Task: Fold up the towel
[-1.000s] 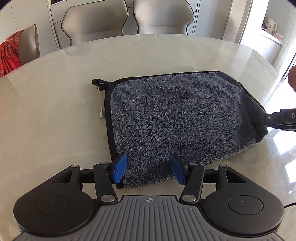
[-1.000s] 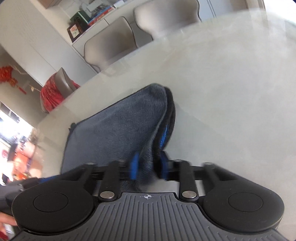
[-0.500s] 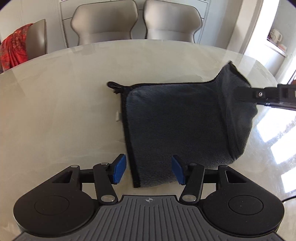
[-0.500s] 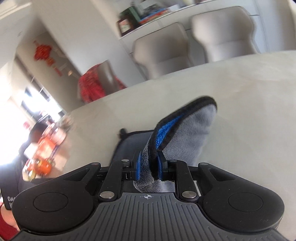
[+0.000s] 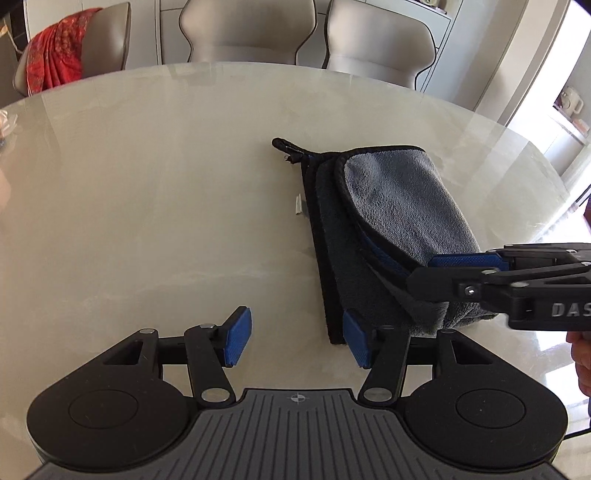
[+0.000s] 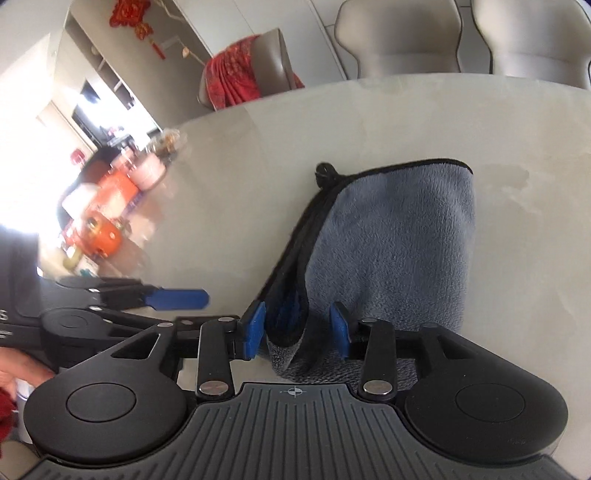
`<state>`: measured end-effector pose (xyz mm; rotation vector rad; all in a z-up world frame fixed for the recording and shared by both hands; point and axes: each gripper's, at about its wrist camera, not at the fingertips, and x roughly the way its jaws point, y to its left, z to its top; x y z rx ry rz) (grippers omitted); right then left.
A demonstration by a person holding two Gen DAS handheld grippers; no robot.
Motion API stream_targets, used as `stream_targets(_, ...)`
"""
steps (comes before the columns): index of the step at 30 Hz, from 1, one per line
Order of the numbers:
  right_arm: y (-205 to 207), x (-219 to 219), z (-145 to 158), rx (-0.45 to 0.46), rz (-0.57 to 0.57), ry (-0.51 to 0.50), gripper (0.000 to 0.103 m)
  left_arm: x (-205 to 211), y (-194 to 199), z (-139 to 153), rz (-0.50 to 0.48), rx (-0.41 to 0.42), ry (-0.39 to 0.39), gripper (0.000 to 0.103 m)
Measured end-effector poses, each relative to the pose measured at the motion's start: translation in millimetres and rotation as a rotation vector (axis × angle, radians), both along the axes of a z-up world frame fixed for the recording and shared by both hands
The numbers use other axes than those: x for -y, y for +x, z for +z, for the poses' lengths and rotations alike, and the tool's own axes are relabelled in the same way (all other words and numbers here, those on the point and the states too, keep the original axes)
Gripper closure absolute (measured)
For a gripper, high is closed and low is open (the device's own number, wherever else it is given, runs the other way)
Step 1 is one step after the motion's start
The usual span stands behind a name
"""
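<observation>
A grey towel [image 5: 399,218] with black trim and a hanging loop lies folded over on the pale marble table [image 5: 166,192]. It also shows in the right wrist view [image 6: 391,240]. My left gripper [image 5: 297,339] is open and empty, just left of the towel's near corner. My right gripper [image 6: 297,330] is open, its blue pads on either side of the folded-over corner, which sags loose between them. In the left wrist view the right gripper [image 5: 424,275] reaches in from the right over the towel's near edge.
Beige chairs [image 5: 251,29] stand along the table's far side, one draped with a red cloth [image 5: 55,70]. The left gripper shows in the right wrist view [image 6: 177,299] at the left. Clutter stands beyond the table's left end [image 6: 107,206].
My right gripper carried the towel's right edge up and over to the left, laid it on the left half, and opened. My left gripper shifted left off the towel.
</observation>
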<state>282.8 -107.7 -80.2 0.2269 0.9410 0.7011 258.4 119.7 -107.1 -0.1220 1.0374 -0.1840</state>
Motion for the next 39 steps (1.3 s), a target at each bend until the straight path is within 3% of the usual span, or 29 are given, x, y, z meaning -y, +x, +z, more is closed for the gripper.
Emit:
stream_targets(8,-9,48,3,-0.013,-0.151,0.048,0.057,2,28,0,-0.020,-0.060,-0.129,0.036)
stream_targets(13,-19,67,-9,-0.043,-0.203,0.024,0.057,5,41,2,-0.016,-0.070,-0.199,0.036)
stream_targets(19,-26,78,-23,-0.080,-0.243,0.016,0.057,14,47,16,0.005,0.023,-0.225,0.036)
stream_targets(23,-27,80,-28,-0.090,-0.251,0.017,0.057,28,54,10,-0.039,0.002,-0.178,0.038)
stream_targets(25,-26,78,-27,-0.092,-0.253,0.020,0.057,36,58,4,-0.062,-0.004,-0.153,0.042)
stream_targets(33,-27,82,-28,-0.093,-0.257,0.014,0.057,39,59,-10,-0.041,-0.025,-0.148,0.082)
stream_targets(39,-26,79,-28,-0.097,-0.249,0.025,0.056,29,60,-15,0.012,-0.044,-0.203,0.094)
